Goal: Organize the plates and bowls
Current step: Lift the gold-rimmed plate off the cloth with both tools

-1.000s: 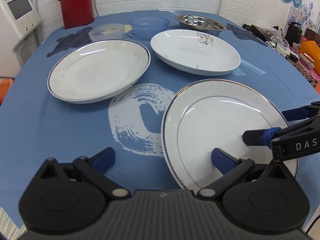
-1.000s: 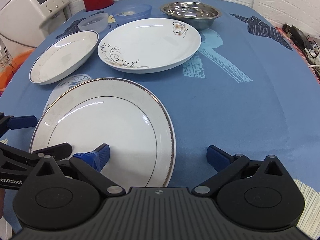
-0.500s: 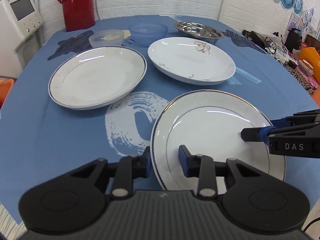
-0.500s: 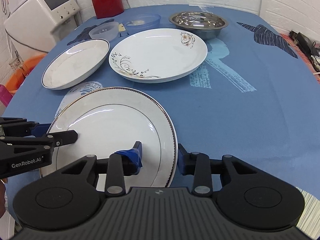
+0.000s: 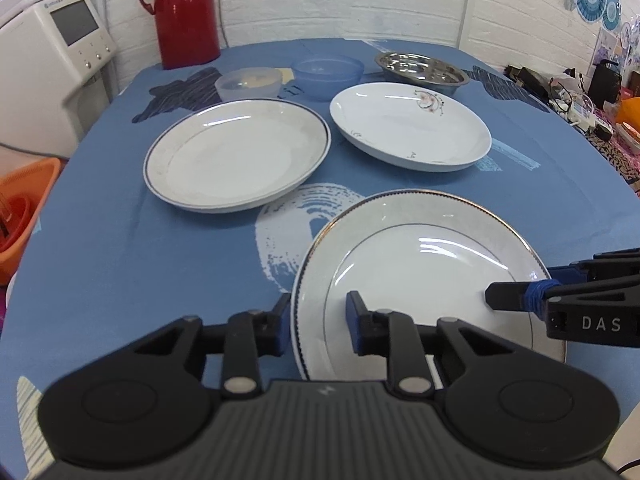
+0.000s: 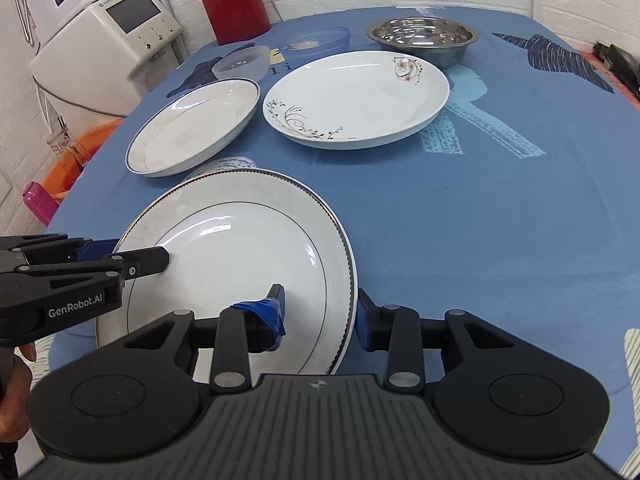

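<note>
Grippers clamp the gold-rimmed plate [image 5: 416, 264] from two sides. In the left wrist view we see the left gripper [image 5: 318, 326] at lower centre, reaching forward along the table, one blue-padded finger outside the plate's left rim and the other on its inner face, closed on the rim. The right gripper [image 5: 516, 294] enters from the right edge, roughly level; its upper finger lies on the plate face, and the lower finger is hidden beneath the plate.

In the right wrist view the right gripper [image 6: 320, 308] sits at lower centre, one finger wrapped in blue tape on the plate's face and the other just outside the right rim, gripping it. The left gripper [image 6: 132, 260] comes in from the left edge. A hand [image 6: 14, 396] shows only in part at the lower left corner, cut off by the frame.

We cannot tell whether the plate rests on the blue tablecloth [image 6: 480, 220] or is lifted off it; its near edge is hidden behind each gripper body.

Toward the upper part of both views lie a blue-rimmed plate [image 5: 236, 156], a floral plate [image 5: 408, 128], a frosted plastic bowl [image 5: 248, 82], a blue plastic bowl [image 5: 326, 74] and a steel bowl [image 5: 420, 70]. A red thermos [image 5: 184, 12] stands in the upper left, beside a white appliance [image 5: 52, 48] cut off by the frame.
</note>
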Demonstrator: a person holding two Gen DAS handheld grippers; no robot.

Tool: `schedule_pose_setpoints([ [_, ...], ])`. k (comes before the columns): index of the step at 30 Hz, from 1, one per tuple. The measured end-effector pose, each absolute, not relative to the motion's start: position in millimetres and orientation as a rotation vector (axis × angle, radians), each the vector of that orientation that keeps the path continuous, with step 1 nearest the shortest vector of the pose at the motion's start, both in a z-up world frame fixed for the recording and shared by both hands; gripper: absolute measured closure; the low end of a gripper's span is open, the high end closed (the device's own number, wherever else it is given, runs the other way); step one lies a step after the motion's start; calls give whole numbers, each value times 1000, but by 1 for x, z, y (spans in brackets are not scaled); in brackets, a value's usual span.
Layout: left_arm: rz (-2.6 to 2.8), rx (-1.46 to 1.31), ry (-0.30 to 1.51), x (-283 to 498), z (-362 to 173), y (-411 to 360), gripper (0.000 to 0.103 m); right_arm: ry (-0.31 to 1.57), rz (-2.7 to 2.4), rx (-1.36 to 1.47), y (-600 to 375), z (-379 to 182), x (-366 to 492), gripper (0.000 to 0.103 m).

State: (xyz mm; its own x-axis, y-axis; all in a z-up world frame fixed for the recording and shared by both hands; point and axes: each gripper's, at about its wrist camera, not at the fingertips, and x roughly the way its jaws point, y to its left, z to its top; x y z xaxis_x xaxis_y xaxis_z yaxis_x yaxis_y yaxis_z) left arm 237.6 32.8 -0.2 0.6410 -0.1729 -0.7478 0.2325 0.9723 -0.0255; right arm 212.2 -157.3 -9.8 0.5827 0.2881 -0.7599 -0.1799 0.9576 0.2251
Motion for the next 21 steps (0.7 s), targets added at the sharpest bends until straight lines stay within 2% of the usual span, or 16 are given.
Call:
schedule_pose_setpoints([
  [21, -71, 33, 795, 206, 13, 146, 84, 911, 456, 47, -46, 0, 201, 80],
])
